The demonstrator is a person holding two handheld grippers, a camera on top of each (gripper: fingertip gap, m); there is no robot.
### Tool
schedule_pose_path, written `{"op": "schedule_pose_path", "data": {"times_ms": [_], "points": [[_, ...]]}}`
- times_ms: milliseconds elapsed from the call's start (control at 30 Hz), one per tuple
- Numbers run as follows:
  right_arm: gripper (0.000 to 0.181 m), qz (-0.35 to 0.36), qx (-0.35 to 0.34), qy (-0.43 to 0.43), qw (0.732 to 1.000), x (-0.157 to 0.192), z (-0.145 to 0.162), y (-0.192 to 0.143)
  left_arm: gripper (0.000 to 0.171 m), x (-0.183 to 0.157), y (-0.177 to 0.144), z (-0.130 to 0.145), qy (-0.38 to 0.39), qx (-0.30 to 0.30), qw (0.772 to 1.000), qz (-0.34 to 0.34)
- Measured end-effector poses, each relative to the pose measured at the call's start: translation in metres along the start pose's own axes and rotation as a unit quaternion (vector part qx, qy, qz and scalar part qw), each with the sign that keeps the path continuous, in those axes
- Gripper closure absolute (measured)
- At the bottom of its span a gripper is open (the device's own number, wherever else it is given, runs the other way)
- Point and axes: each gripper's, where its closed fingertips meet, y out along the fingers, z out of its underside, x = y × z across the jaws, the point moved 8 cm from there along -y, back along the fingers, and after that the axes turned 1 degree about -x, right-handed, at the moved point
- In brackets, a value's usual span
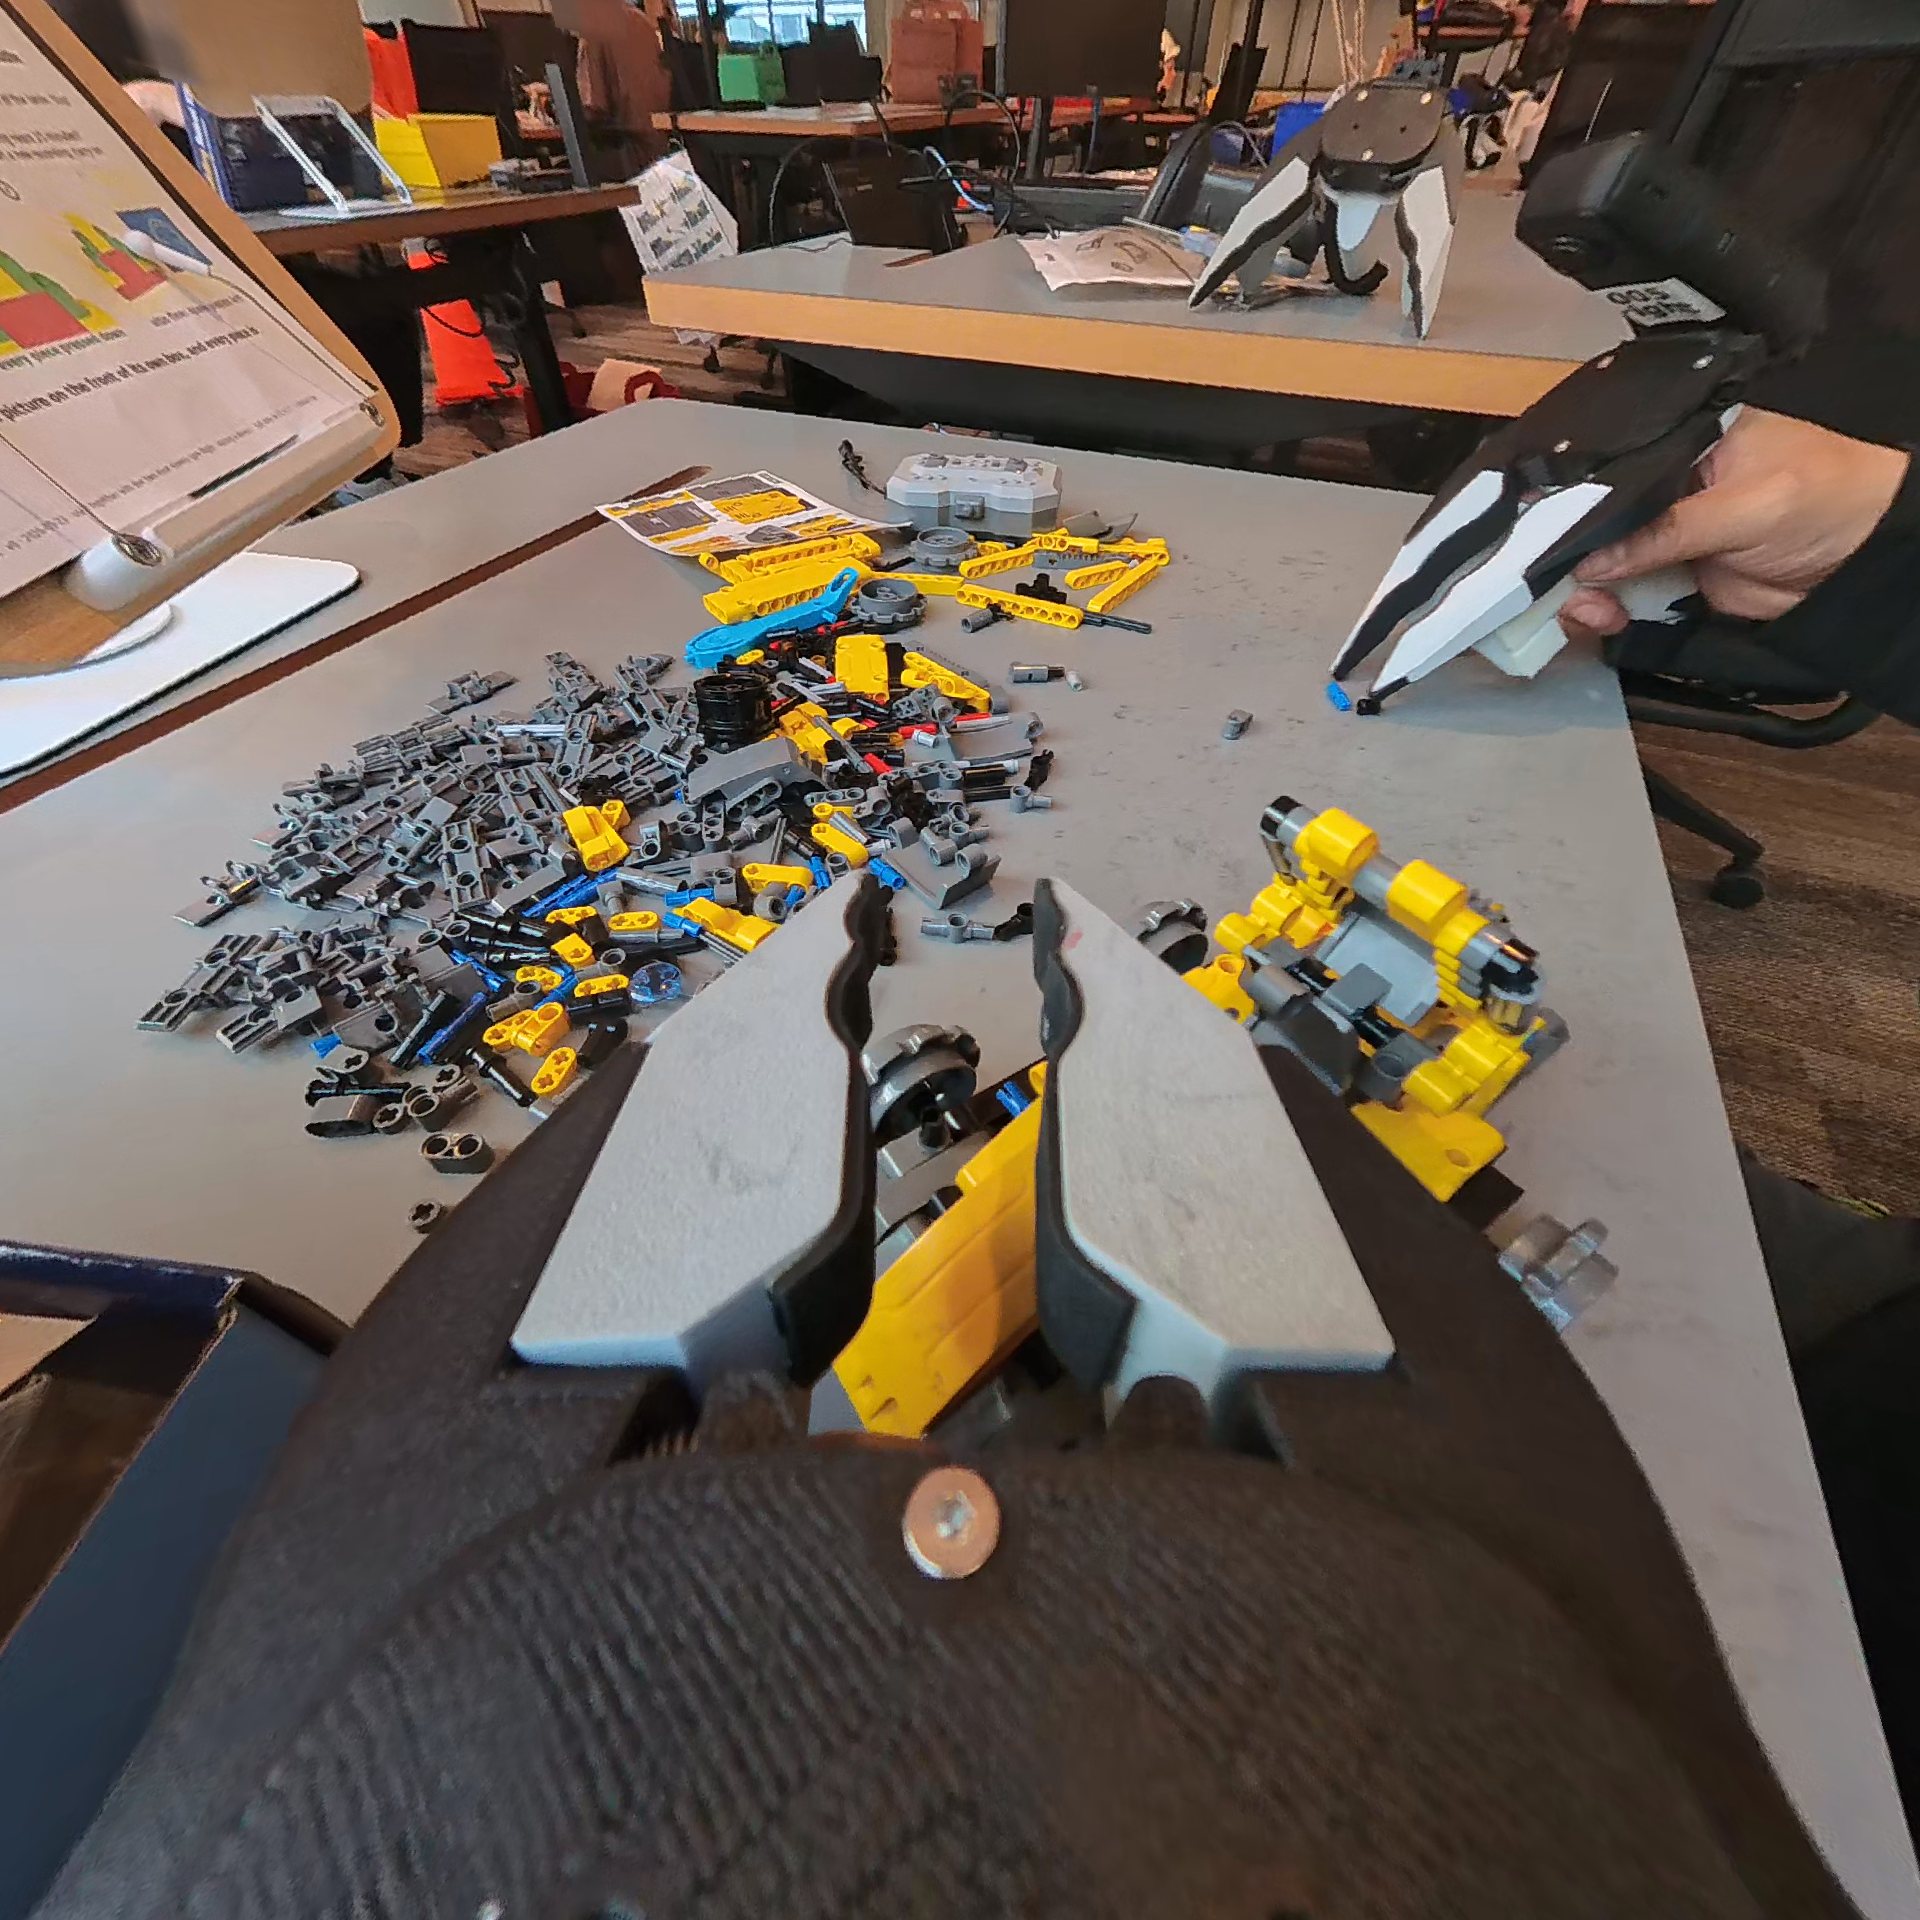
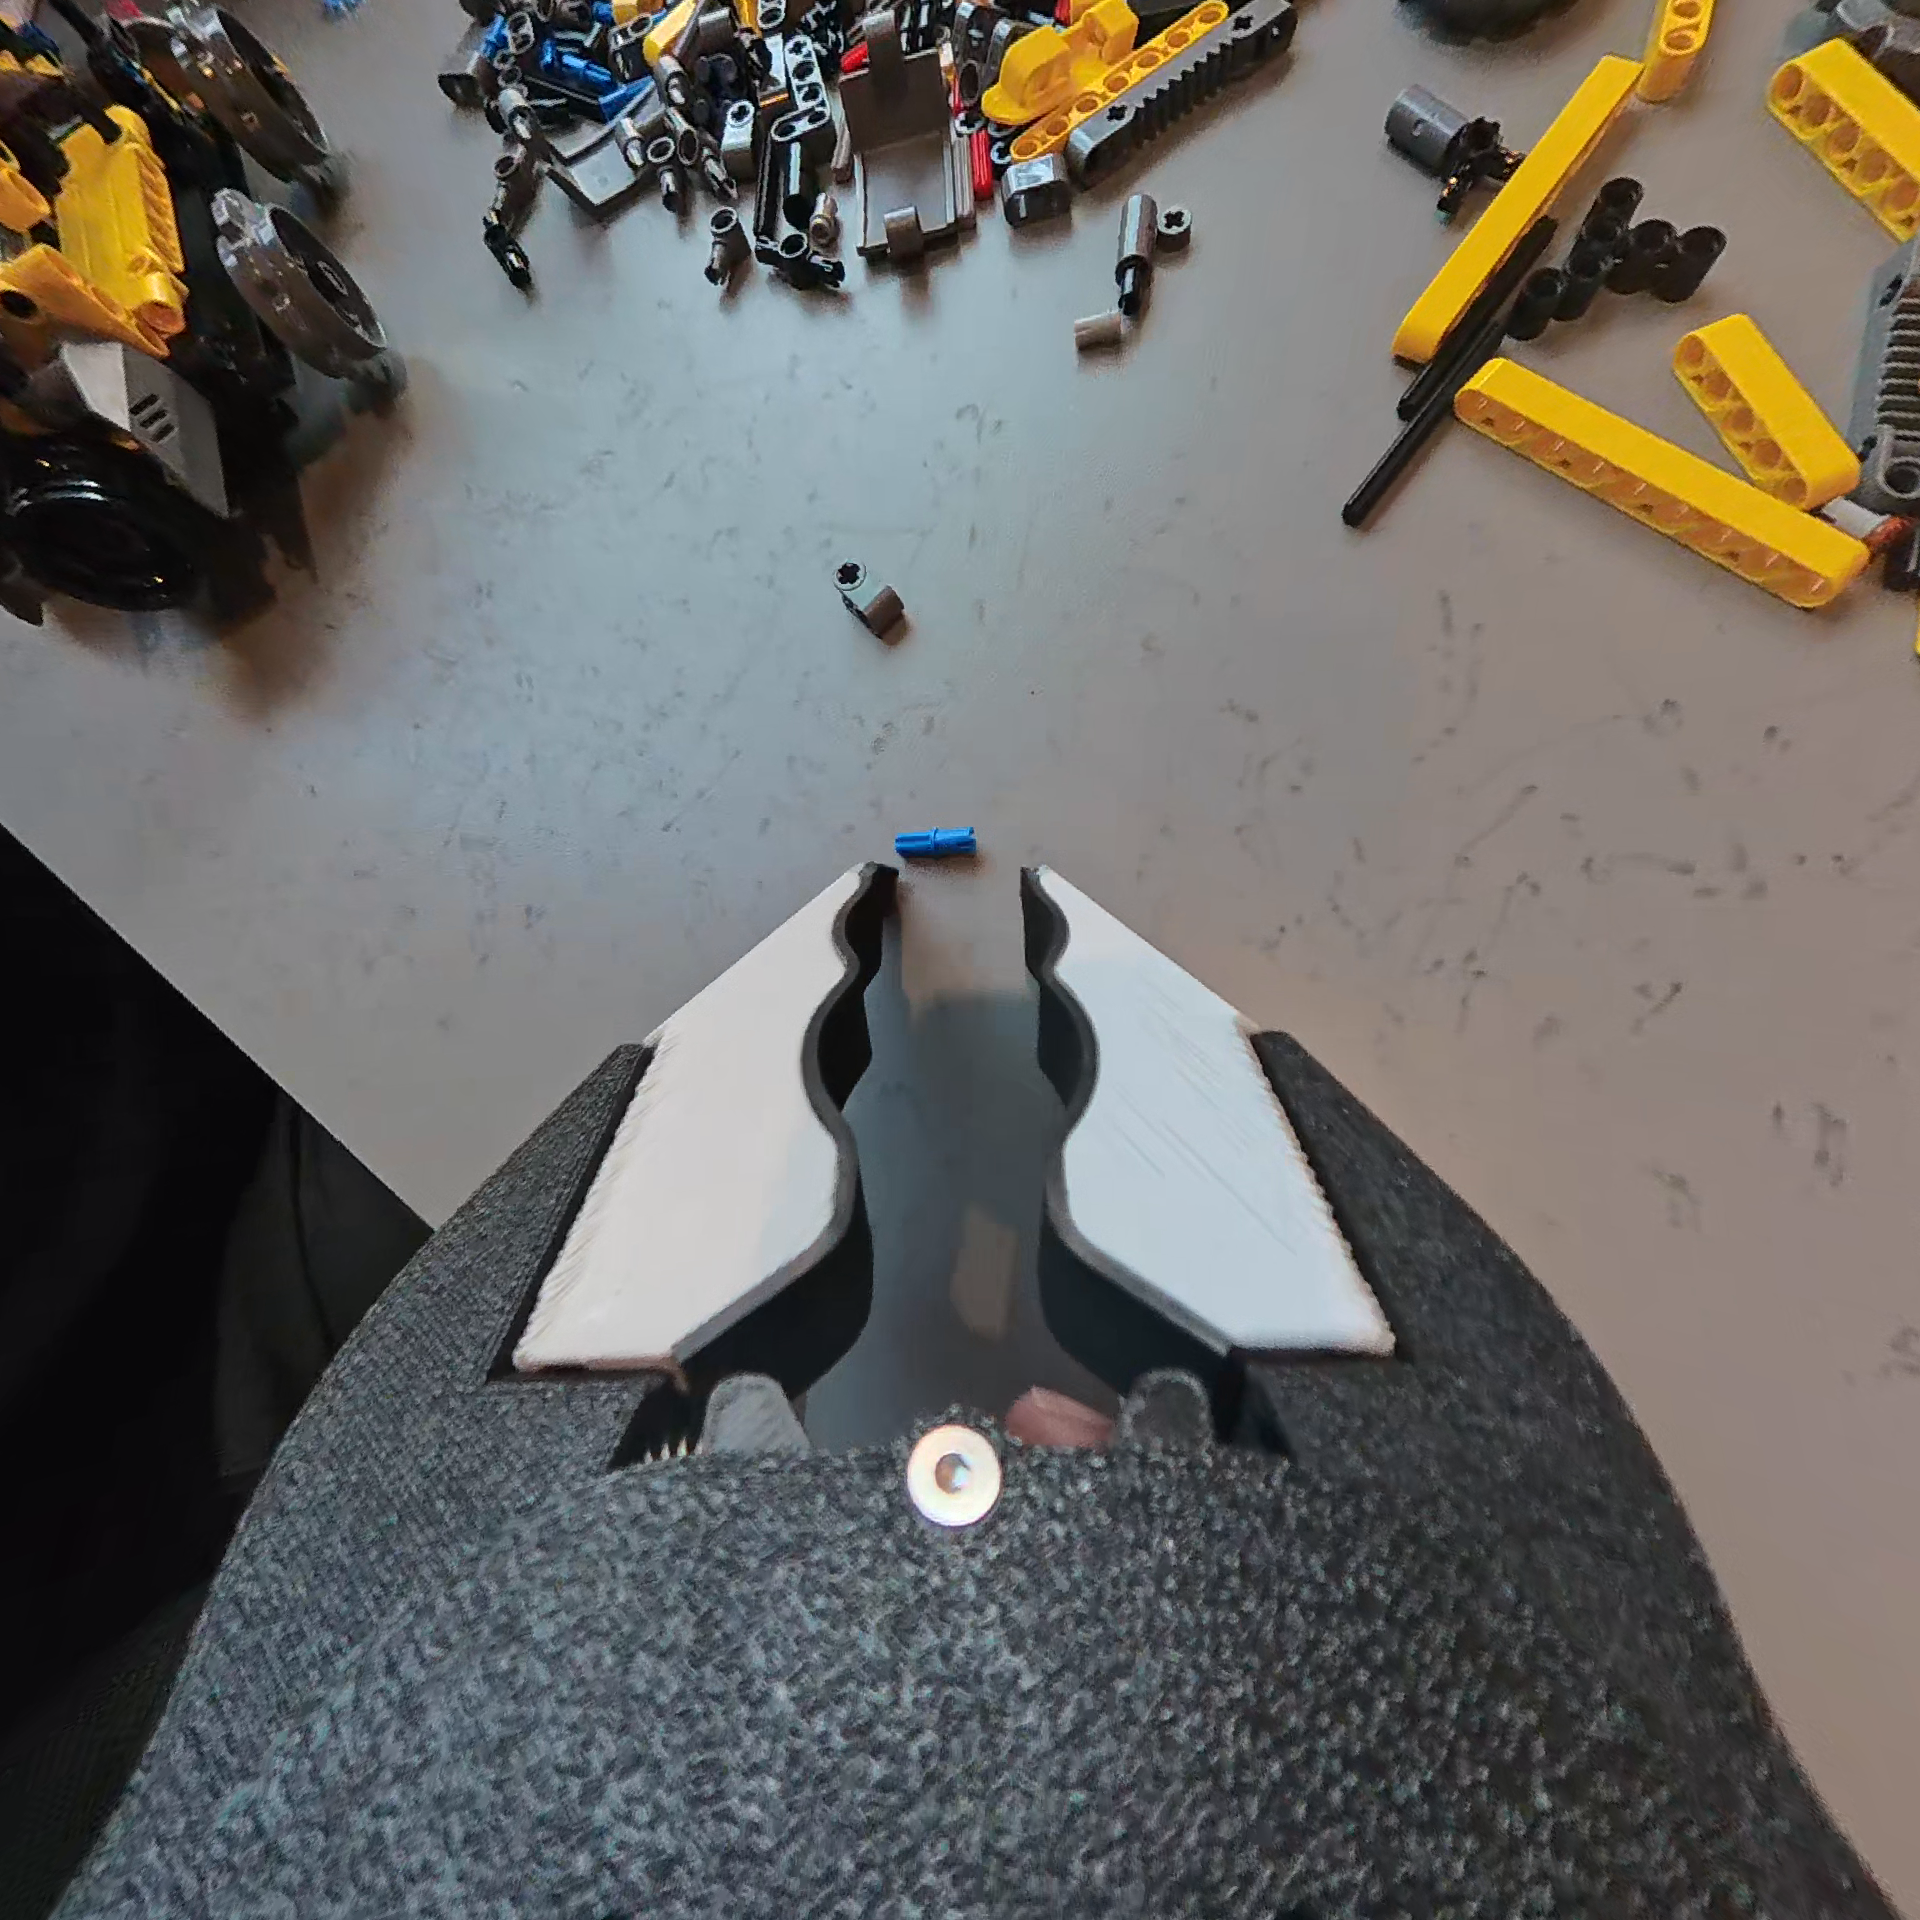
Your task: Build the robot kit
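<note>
The left gripper (image 1: pixel 951 909) sits low over the grey table (image 1: pixel 1351 748), its two fingers parted with a clear gap between them. A yellow and grey toy vehicle (image 1: pixel 1382 997), partly built, lies under and between these fingers; its yellow body panel fills the gap near the finger roots, but whether the pads actually press on it cannot be told. A grey wheel hub (image 1: pixel 920 1070) of the same model shows in the gap. To the left of the gripper spreads a wide pile of loose pieces (image 1: pixel 499 831), mostly grey, with yellow, black and blue ones mixed in. Farther back lie yellow beams (image 1: pixel 1049 582), a blue curved piece (image 1: pixel 769 623), a grey box-shaped part (image 1: pixel 971 488) and a printed leaflet (image 1: pixel 717 509). A stand with a printed sheet (image 1: pixel 156 343) stands at the far left. The right gripper (image 2: pixel 956 878), held in a hand (image 1: pixel 1756 520), points down at the table near its right edge, jaws released and holding nothing. A small blue pin (image 2: pixel 935 842) lies on the table just beyond its fingertips, touching neither. A small grey connector (image 2: pixel 871 597) lies apart, farther out. In the right wrist view the toy vehicle (image 2: pixel 135 291) sits at upper left and the yellow beams (image 2: pixel 1662 468) at upper right.
</note>
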Motion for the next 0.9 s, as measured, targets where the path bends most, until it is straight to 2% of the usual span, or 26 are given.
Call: {"op": "schedule_pose_path", "data": {"times_ms": [167,300,500,667,900], "points": [[0.155,0.036,0.017,-0.032,0.999,0.006,-0.001,-0.003,0.146,-0.002,-0.002,-0.002,-0.005,-0.007,1.0,0.007],[0.175,0.039,0.031,-0.092,0.995,0.02,-0.004,0.0,0.145,-0.006,-0.001,-0.002,0.004,-0.004,1.0,0.011],[0.175,0.044,0.081,-0.154,0.984,0.034,-0.011,0.012,0.145,-0.009,0.0,-0.002,0.007,-0.002,1.0,0.015],[0.173,0.026,0.068,-0.161,0.984,0.042,-0.019,0.012,0.145,-0.009,0.0,-0.002,0.009,-0.002,1.0,0.015],[0.173,0.044,0.042,-0.133,0.989,0.034,-0.021,-0.014,0.145,-0.011,-0.002,-0.004,0.006,-0.007,1.0,0.022]]}}
